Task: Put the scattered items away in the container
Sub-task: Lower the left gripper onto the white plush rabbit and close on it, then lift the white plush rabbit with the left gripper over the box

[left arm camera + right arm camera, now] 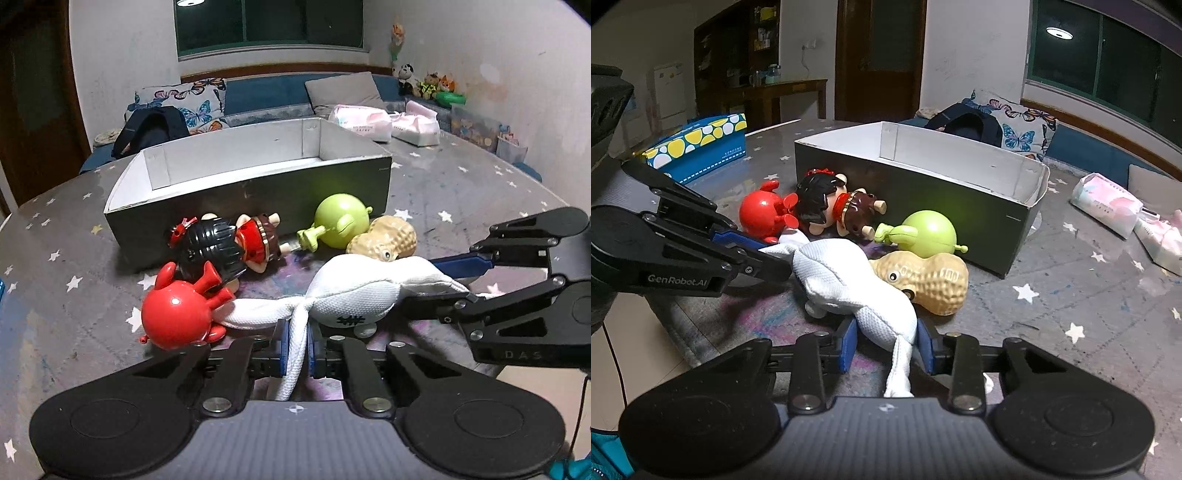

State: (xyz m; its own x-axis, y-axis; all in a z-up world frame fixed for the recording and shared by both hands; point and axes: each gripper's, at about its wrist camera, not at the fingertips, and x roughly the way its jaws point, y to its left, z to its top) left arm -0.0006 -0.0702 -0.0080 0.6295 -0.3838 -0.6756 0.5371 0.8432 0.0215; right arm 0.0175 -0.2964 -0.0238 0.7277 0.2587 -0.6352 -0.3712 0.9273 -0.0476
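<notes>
both tools grip the same white fabric toy (pixel 354 291), one at each end. left tool (pixel 295 347) has its blue pads pressed together on a thin white strand of the toy that runs down between them. right tool (pixel 886 343) is clamped on the narrow part of the toy's body, with a white limb hanging below the pads toward the camera. in the left wrist view the right tool comes in from the right edge, its black fingers closed over the far corner of the cloth; in the right wrist view the left tool comes in from the left edge and meets the other end.

the toy lies on the grey star-patterned surface (pixel 480 184), in front of the open dark-sided box (pixel 258 192) with white inner walls. between the toy and the box lie four scattered figures: a red round figure (pixel 177 314) touching the white strand, a black-haired doll (pixel 218 247) in a red dress lying on its side, a green round figure (pixel 341 221) just beside the box wall, and a tan peanut-shaped toy (pixel 388 238) touching the white toy. no toy shows inside the part of the box that can be seen.

a blue box with yellow and white spots (pixel 698 147) stands on the surface beyond the left tool, and pink tissue packs (pixel 364 122) lie past the box.
</notes>
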